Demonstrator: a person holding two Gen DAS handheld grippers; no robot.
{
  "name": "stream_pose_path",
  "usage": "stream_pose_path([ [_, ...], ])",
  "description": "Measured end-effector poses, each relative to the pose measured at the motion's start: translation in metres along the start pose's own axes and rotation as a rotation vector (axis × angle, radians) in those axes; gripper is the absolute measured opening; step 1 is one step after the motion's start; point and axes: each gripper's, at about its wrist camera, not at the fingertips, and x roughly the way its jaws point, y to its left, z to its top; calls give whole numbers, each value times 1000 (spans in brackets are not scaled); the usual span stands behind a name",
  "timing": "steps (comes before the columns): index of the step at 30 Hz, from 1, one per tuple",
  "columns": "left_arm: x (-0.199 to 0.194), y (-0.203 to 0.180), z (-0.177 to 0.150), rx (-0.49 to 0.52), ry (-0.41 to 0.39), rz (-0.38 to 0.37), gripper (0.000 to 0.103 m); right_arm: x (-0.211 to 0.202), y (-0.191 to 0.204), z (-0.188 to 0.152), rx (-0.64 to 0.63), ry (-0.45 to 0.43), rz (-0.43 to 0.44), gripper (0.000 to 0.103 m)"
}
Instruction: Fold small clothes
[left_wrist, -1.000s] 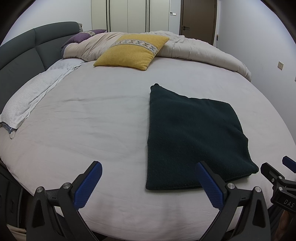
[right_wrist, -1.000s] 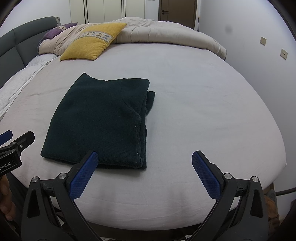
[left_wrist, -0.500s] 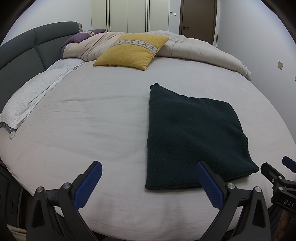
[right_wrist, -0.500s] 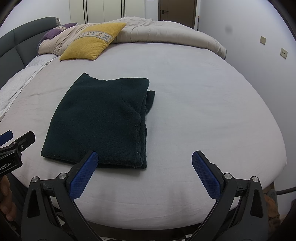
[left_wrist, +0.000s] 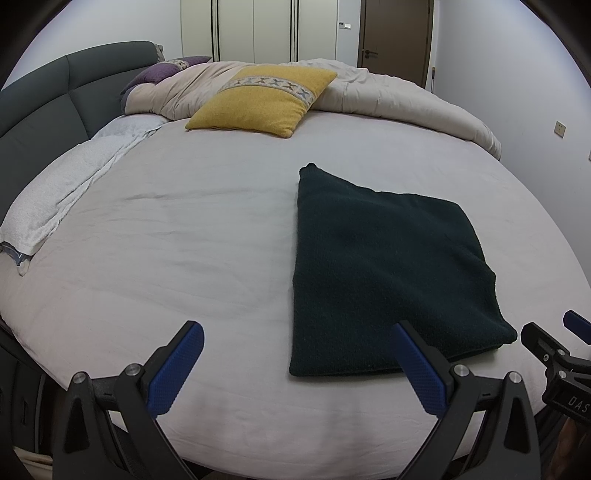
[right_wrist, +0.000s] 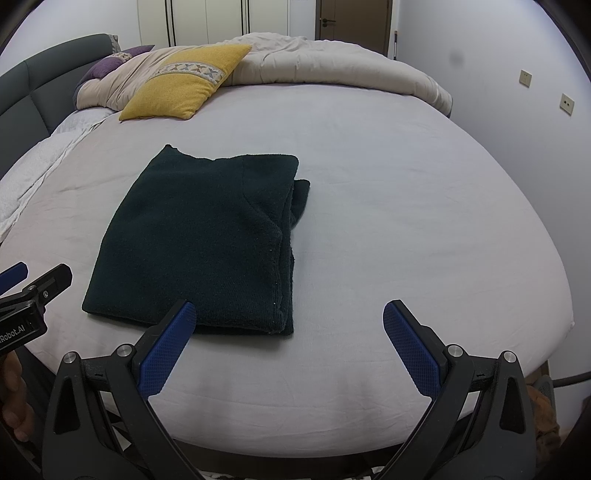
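Nothing has moved since the earlier frames. Left wrist view: the left hand-held gripper (left_wrist: 295, 367) hangs released over the bed's (left_wrist: 166, 240) near edge, with the dark garment (left_wrist: 388, 273) folded flat to its right. Right wrist view: the right hand-held gripper (right_wrist: 288, 345) is released too, with the garment (right_wrist: 207, 240) near-left, a thick fleecy rectangle whose layers peek out at the right edge. Folding looks done.

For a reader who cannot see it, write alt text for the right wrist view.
A folded dark green garment lies flat on a pale bed sheet. The open right gripper hovers near it, empty, with a yellow cushion behind.
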Motion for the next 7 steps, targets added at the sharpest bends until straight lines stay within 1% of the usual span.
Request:
stream_pose_path([
  [7, 1, 1, 1, 2, -4, -2, 103, -1, 3, -3, 7, 4, 0, 103],
])
